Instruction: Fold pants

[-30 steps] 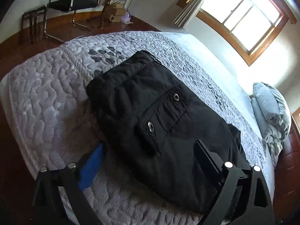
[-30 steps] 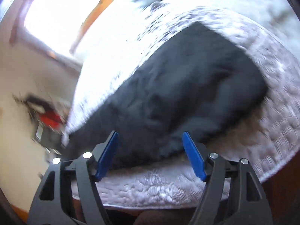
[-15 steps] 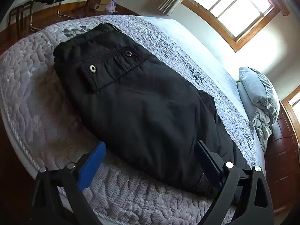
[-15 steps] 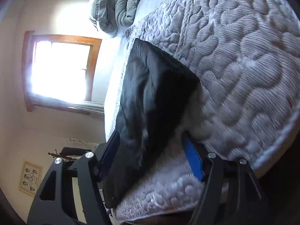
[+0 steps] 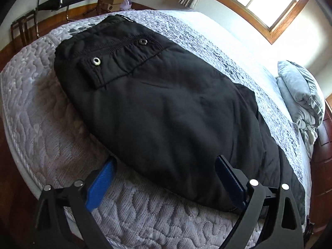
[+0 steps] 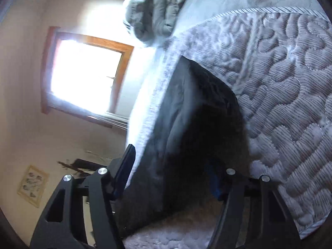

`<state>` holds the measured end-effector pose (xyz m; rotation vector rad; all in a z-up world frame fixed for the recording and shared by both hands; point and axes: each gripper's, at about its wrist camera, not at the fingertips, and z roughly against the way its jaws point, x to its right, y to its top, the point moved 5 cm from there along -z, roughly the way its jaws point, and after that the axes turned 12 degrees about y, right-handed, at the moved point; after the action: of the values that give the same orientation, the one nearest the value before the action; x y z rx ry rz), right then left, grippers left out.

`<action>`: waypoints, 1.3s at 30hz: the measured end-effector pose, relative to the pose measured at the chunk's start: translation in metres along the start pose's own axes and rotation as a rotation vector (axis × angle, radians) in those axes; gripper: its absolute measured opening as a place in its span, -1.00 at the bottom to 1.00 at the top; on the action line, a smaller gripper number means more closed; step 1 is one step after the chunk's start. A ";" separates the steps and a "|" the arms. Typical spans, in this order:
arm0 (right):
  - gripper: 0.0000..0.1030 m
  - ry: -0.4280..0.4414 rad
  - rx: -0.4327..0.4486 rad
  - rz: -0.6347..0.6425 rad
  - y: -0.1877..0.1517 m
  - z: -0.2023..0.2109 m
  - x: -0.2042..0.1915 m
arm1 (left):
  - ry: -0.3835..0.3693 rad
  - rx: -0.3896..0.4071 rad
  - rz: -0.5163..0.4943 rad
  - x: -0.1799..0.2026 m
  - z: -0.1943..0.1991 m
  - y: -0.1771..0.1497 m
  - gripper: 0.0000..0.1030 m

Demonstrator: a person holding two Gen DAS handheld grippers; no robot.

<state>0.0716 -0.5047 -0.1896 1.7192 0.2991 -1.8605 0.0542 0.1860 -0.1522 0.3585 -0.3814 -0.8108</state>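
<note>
On the quilted bed (image 5: 51, 124), black pants (image 5: 166, 103) lie flat, waistband toward the foot, legs running lengthwise toward the pillows. Left gripper (image 5: 166, 178) jaws spread apart, straddling the near edge. Right gripper (image 6: 170, 178) jaws, just closing, bracket the fabric's edge unclamped.

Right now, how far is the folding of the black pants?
Done: the pants lie on the bed, legs seemingly doubled lengthwise. In hand: the left gripper stands open at their near edge; the right gripper, jaws just closing, straddles the cloth, not visibly pinching. Left: folding them shorter.
</note>
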 end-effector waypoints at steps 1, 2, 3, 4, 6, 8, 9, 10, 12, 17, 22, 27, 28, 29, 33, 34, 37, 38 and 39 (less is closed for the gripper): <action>0.11 -0.058 -0.016 0.013 -0.001 -0.004 0.003 | 0.005 -0.004 0.000 0.000 -0.001 -0.001 0.86; -0.03 -0.109 -0.031 0.031 -0.002 -0.006 0.005 | 0.008 -0.009 0.004 -0.001 -0.002 -0.001 0.86; -0.04 -0.135 -0.039 0.045 -0.003 -0.008 0.005 | 0.010 -0.014 0.010 -0.003 -0.002 -0.002 0.86; -0.03 -0.146 -0.041 0.051 -0.005 -0.007 0.004 | 0.008 -0.018 0.017 -0.004 -0.002 -0.003 0.86; 0.15 -0.159 -0.044 0.052 -0.009 -0.003 0.003 | 0.007 -0.016 0.019 -0.005 -0.002 -0.003 0.86; 0.20 -0.177 -0.046 0.072 -0.016 0.009 0.002 | 0.013 -0.008 0.011 -0.007 -0.002 -0.003 0.86; 0.22 -0.186 -0.043 0.077 -0.018 0.014 0.001 | 0.016 -0.006 0.010 -0.008 -0.002 -0.003 0.86; 0.25 -0.192 -0.038 0.076 -0.019 0.018 0.002 | 0.018 -0.008 0.012 -0.009 -0.002 -0.003 0.86; 0.28 -0.197 -0.016 0.059 -0.020 0.027 0.005 | 0.014 -0.012 0.022 -0.010 -0.001 -0.007 0.86; 0.29 -0.168 0.010 0.011 -0.019 0.036 0.017 | 0.025 -0.019 0.017 -0.020 0.002 -0.011 0.86; 0.44 -0.182 0.018 0.063 -0.006 0.015 0.009 | 0.027 -0.023 0.017 -0.022 0.003 -0.017 0.86; 0.44 -0.168 0.016 0.080 0.007 -0.010 0.009 | 0.037 -0.033 0.005 -0.019 0.002 -0.018 0.89; 0.43 -0.162 0.023 0.073 0.009 -0.012 0.011 | 0.038 -0.034 0.004 -0.019 0.002 -0.018 0.90; 0.34 -0.162 0.030 0.064 0.011 -0.014 0.012 | 0.039 -0.035 0.004 -0.019 0.002 -0.018 0.90; -0.44 -0.094 0.041 0.030 0.017 -0.010 0.012 | 0.041 -0.040 0.009 -0.017 -0.001 -0.017 0.92; -0.49 -0.055 0.039 0.003 0.018 -0.007 0.013 | 0.044 -0.040 0.009 -0.015 -0.002 -0.016 0.92; -0.61 -0.040 0.017 0.032 0.022 -0.002 0.002 | 0.052 -0.037 0.000 -0.011 -0.003 -0.015 0.92; -0.64 -0.040 0.009 0.056 0.023 -0.001 -0.006 | 0.051 -0.036 -0.004 -0.009 -0.004 -0.014 0.92; -0.66 -0.030 0.007 0.082 0.026 0.000 -0.016 | 0.047 -0.036 -0.005 -0.006 -0.004 -0.014 0.92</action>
<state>0.0853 -0.5211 -0.1682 1.6814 0.2079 -1.8281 0.0433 0.1826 -0.1629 0.3448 -0.3216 -0.8119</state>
